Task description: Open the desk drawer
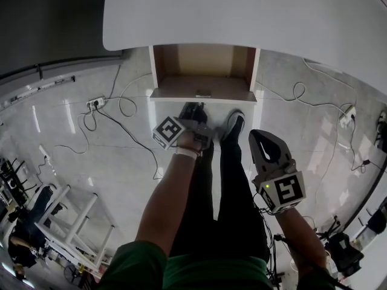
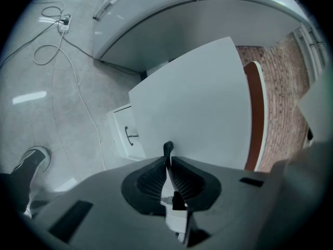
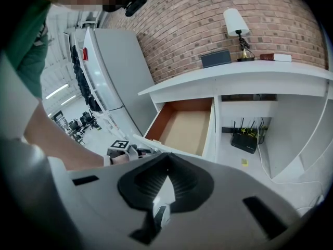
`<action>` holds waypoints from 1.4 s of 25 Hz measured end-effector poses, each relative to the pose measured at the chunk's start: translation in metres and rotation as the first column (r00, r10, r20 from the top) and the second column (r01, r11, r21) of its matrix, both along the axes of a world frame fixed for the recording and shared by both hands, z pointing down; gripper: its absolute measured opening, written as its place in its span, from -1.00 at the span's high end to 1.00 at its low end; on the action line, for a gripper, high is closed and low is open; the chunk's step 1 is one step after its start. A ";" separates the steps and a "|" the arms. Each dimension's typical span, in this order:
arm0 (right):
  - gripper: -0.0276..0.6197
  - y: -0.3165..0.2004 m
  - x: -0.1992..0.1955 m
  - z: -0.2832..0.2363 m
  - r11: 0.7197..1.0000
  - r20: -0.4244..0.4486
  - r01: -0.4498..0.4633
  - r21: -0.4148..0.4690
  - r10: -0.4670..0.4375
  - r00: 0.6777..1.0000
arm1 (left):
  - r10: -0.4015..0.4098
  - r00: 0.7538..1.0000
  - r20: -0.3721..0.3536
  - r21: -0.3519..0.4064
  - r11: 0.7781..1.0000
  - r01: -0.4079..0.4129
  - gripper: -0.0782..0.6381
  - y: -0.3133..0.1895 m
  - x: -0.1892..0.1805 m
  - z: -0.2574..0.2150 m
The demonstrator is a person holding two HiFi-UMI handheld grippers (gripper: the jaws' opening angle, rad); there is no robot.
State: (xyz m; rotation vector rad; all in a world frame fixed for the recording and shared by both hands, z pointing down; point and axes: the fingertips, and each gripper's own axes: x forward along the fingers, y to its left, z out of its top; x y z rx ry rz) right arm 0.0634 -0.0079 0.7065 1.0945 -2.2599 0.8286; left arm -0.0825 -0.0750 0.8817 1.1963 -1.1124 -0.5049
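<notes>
The white desk [image 1: 242, 11] has its wooden-lined drawer [image 1: 202, 62] pulled out toward me, and the inside looks empty. My left gripper [image 1: 195, 110] is at the drawer's white front panel [image 2: 197, 103]. In the left gripper view that gripper [image 2: 167, 160] is shut on the thin dark drawer handle [image 2: 167, 149], which sticks up between the pads. My right gripper [image 1: 263, 142] hangs apart to the right, clear of the drawer, shut with nothing in it. The right gripper view looks over its shut jaws [image 3: 166, 160] at the open drawer [image 3: 184, 126].
My legs and shoes [image 1: 233, 125] stand just in front of the drawer. Cables and a power strip [image 1: 95, 103] lie on the tiled floor at left. A lower white unit with its own handle [image 2: 129, 135] sits below. A router [image 3: 244, 139] sits under the desk, and a lamp [image 3: 235, 22] stands on the desk.
</notes>
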 end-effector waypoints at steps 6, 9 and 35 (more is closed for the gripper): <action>0.91 -0.009 -0.002 0.002 1.000 0.020 -0.019 -0.006 0.019 1.000 | -0.009 1.000 0.002 -0.031 0.999 0.009 0.70 0.002 0.000 0.012; 0.91 -0.010 0.000 0.004 1.000 0.021 -0.015 -0.009 0.016 1.000 | -0.024 1.000 -0.001 -0.048 0.999 0.024 0.71 0.002 0.001 0.018; 0.91 -0.029 0.012 -0.045 0.998 -0.003 0.003 0.057 -0.003 1.000 | 0.195 0.968 0.158 -0.127 0.976 -0.176 0.70 0.068 -0.035 -0.020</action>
